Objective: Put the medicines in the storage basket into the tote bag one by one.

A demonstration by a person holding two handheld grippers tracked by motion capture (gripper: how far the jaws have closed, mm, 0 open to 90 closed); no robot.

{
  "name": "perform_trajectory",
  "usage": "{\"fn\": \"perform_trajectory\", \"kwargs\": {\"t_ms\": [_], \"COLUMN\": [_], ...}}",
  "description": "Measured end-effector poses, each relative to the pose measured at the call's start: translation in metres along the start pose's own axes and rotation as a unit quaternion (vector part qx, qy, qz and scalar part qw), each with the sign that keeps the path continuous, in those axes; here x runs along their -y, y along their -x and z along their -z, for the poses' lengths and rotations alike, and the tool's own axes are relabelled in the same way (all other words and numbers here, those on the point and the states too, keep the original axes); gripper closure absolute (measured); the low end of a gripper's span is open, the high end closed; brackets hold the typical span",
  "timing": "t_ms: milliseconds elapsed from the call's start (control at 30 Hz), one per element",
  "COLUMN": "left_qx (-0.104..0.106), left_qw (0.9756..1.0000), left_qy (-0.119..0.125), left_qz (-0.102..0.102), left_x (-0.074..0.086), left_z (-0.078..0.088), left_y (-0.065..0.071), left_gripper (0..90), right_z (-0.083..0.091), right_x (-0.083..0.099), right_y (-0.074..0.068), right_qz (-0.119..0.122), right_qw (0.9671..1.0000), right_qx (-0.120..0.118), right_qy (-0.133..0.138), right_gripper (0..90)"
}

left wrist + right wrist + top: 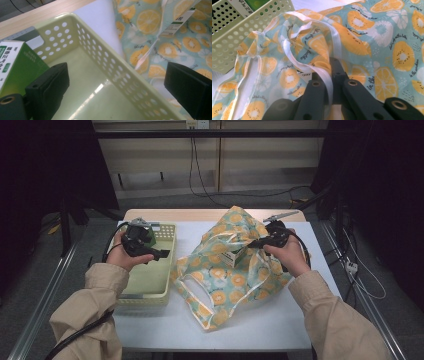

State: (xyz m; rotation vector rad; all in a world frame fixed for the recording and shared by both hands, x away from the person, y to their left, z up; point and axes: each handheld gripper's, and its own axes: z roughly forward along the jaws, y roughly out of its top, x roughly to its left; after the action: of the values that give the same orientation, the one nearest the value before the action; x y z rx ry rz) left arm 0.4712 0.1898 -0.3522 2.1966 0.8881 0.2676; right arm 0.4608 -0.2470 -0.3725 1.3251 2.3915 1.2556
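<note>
Left side first: our left tool [161,254] hangs over the basket [167,231], jaws wide apart, nothing between them. In the left gripper view the pads [48,87] straddle bare basket floor and the near perforated wall.

One green box [15,65] already sits in the basket's far corner, upright against the wall; the right gripper view catches its top over the basket rim [254,18]. The rest of the basket floor looks bare.

Middle: the bag [227,270] lies on the table [280,320] just beside the basket, touching or nearly touching its right wall. Its mouth is lifted and a white box [233,257] shows inside the opening, not yet out. A hang tag [178,21] dangles from the bag's edge.

Right: our right tool [260,241] is clamped on the bag's upper rim, jaws closed down on fabric and the white handle strip [325,75], holding the mouth up and open.

Our read: we're unloading bag to basket. One box looks done, at least one is left in the bag; we can't tell whether more sit deeper, since the fabric hides the interior. Left tool is free and positioned for the next reach into the opening. Right keeps the mouth up meanwhile.
</note>
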Motion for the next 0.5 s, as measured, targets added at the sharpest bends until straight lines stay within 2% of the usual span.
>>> {"fn": "perform_trajectory", "kwargs": {"t_ms": [300, 500], "left_qx": [-0.011, -0.023], "left_qw": [0.9999, 0.9997], "left_qy": [-0.009, 0.003], "left_qz": [0.003, 0.006], "left_x": [0.004, 0.002], "left_z": [0.005, 0.013], "left_y": [-0.014, -0.019], "left_gripper": [7.0, 7.7], "right_z": [-0.004, -0.005], "right_x": [0.0, -0.004], "right_y": [-0.002, -0.004], "right_qz": [0.001, 0.006], "right_qw": [1.0, 1.0], "right_qx": [-0.003, -0.005], "right_qy": [-0.005, -0.004], "right_gripper": [90.0, 90.0]}}
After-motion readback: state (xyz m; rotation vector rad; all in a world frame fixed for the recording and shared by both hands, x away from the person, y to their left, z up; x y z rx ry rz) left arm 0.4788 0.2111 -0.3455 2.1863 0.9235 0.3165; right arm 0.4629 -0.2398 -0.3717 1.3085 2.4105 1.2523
